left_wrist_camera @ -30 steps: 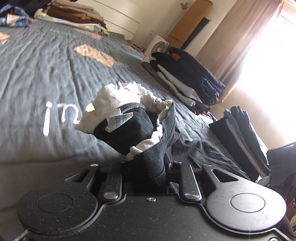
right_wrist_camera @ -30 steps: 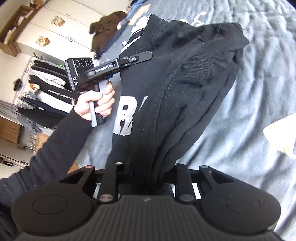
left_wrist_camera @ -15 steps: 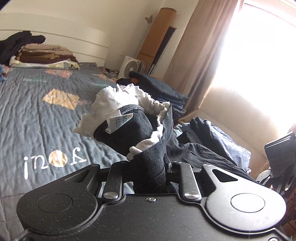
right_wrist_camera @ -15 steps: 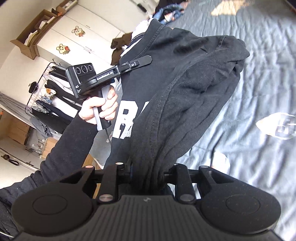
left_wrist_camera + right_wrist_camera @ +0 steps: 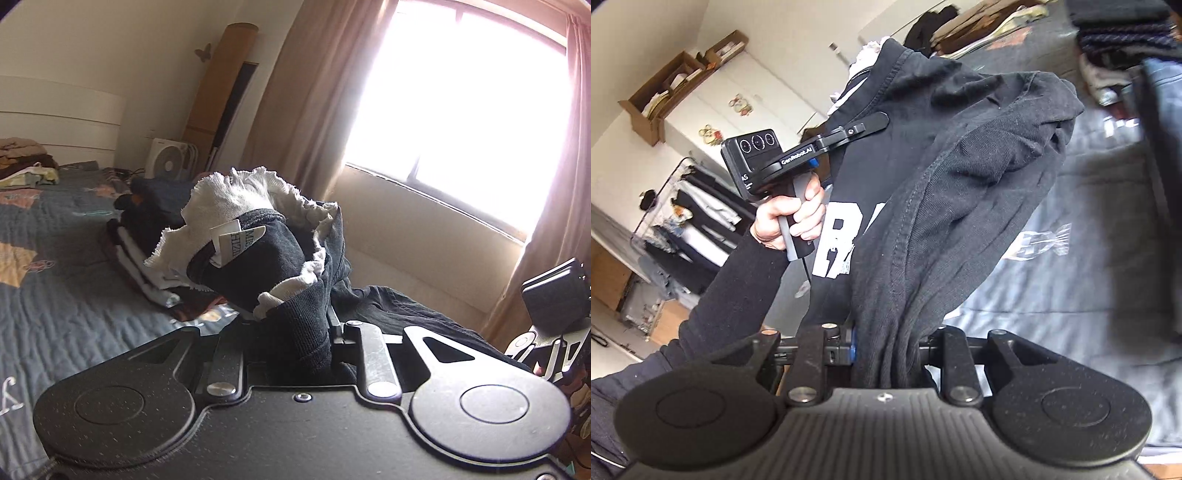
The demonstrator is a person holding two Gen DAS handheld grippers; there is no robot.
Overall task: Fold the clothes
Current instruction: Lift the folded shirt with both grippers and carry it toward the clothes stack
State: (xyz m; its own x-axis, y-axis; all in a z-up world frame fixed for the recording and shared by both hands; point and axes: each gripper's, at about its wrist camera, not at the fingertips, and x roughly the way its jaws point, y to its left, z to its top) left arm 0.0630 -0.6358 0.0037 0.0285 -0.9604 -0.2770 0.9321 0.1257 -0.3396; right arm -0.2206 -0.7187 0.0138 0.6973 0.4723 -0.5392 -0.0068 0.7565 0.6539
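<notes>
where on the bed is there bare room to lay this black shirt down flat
The quilt is bare left of the folded stack, out to the tan patch. It is crowded along the window side, where that stack sits, and by the headboard pile.

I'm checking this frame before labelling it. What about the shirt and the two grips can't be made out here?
- Left gripper fingertips: left wrist view, buried in bunched black T-shirt.
- Right gripper fingertips: right wrist view, hidden by the hanging fabric.
- Chest print: right wrist view, partly covered by a fold.
- Neck label: left wrist view, creased, text unreadable.
</notes>
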